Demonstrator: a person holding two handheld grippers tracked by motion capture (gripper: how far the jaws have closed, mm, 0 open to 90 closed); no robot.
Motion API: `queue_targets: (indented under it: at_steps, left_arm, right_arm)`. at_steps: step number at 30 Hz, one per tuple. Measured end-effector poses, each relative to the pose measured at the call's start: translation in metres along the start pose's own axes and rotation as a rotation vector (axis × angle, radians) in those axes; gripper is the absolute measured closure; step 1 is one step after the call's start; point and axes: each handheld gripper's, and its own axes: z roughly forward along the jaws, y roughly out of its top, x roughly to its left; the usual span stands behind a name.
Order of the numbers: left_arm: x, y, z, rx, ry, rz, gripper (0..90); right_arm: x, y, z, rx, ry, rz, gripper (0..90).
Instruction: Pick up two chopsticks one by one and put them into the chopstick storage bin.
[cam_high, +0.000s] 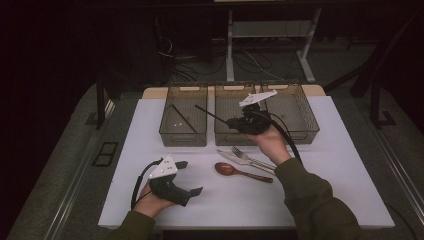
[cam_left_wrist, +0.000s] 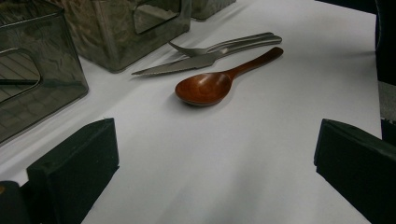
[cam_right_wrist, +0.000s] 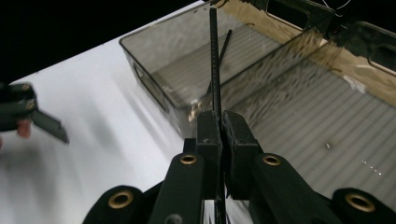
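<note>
Chopstick (cam_right_wrist: 215, 60) sits clamped between my right gripper's (cam_right_wrist: 219, 126) closed jaws, held above the middle bin (cam_high: 235, 135) and pointing toward the left bin (cam_high: 184, 137), where a matching stick (cam_high: 184, 119) already lies. I judge this the carry-and-drop step: next I swing over that bin, lower and release. My left gripper (cam_high: 191, 177) rests wide open, empty, near the spoon (cam_left_wrist: 210, 84).
</note>
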Motion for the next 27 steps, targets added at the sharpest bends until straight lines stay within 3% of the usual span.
queue_targets:
  at_steps: [8, 13, 18, 27]
  left_arm:
    - [-0.001, 0.0, 0.001, -0.006, -0.003, 0.002, 0.0]
    - [-0.001, 0.0, 0.0, -0.011, -0.004, 0.001, 0.0]
    - [-0.001, 0.0, -0.001, -0.01, -0.005, 0.005, 0.0]
    - [0.0, 0.001, -0.001, -0.018, -0.004, 0.002, 0.0]
  right_arm:
    - [0.003, 0.025, 0.034, 0.011, -0.015, 0.015, 84.9]
    - [0.001, 0.039, 0.062, 0.053, -0.031, 0.026, 84.9]
    - [-0.004, 0.05, 0.083, 0.076, -0.052, 0.066, 84.9]
    - [-0.007, 0.067, 0.122, 0.135, -0.073, 0.078, 84.8]
